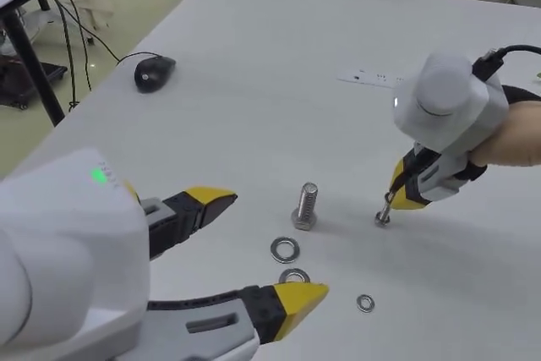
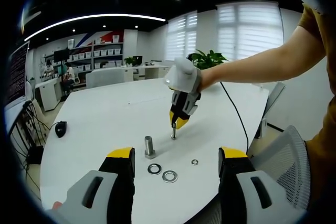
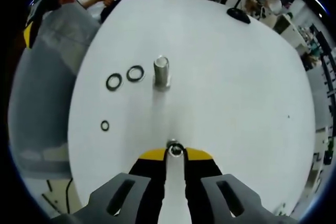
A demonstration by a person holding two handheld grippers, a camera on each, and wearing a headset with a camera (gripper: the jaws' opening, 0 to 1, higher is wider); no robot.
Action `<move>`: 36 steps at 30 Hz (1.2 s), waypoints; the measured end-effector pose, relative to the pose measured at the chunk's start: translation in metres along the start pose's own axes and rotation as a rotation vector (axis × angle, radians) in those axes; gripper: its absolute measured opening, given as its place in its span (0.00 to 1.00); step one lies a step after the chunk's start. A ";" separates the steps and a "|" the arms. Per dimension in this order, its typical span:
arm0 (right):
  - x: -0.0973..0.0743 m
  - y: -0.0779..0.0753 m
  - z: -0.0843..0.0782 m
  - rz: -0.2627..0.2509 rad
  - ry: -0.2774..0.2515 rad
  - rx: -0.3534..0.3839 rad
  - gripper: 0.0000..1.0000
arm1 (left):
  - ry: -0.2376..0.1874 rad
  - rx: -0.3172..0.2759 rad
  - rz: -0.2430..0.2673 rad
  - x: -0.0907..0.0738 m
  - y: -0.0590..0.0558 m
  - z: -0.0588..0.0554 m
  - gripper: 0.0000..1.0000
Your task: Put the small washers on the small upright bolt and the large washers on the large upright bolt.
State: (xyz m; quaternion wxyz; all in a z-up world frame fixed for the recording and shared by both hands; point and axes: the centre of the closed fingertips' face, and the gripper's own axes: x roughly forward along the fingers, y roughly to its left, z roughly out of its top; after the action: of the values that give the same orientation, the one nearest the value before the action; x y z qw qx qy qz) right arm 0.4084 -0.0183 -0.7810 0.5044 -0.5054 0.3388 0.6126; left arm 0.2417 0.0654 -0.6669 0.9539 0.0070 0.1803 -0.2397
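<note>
Head view: large upright bolt (image 1: 306, 206) stands bare on the table (image 1: 254, 82). Two large washers (image 1: 285, 249) lie flat just in front of it. One small washer (image 1: 365, 303) lies loose, further right. Left gripper (image 1: 258, 251) hovers near the large washers, jaws wide apart, empty.

Right gripper view: right gripper (image 3: 175, 156) sits at the top of the small upright bolt (image 1: 384, 216), jaws nearly together on a tiny ring, probably another small washer.

Judgement: early stage. One small washer going on, three washers left.
</note>
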 end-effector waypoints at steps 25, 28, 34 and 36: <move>0.028 0.001 -0.016 0.017 0.019 -0.010 0.14 | 0.010 -0.018 -0.002 0.005 0.004 -0.005 0.64; 0.028 -0.001 -0.020 0.018 0.018 -0.003 0.14 | 0.009 -0.017 0.000 0.004 0.004 -0.004 0.64; 0.018 -0.002 -0.022 -0.001 0.011 0.009 0.15 | 0.009 -0.003 -0.001 0.003 0.003 -0.001 0.64; 0.014 0.000 -0.023 -0.006 0.011 0.013 0.15 | 0.004 0.002 -0.001 0.002 0.003 0.002 0.64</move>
State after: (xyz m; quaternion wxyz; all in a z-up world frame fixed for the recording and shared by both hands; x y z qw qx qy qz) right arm 0.4147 -0.0358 -0.8004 0.5077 -0.5065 0.3438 0.6062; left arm 0.2453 0.0667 -0.6661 0.9535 0.0085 0.1817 -0.2404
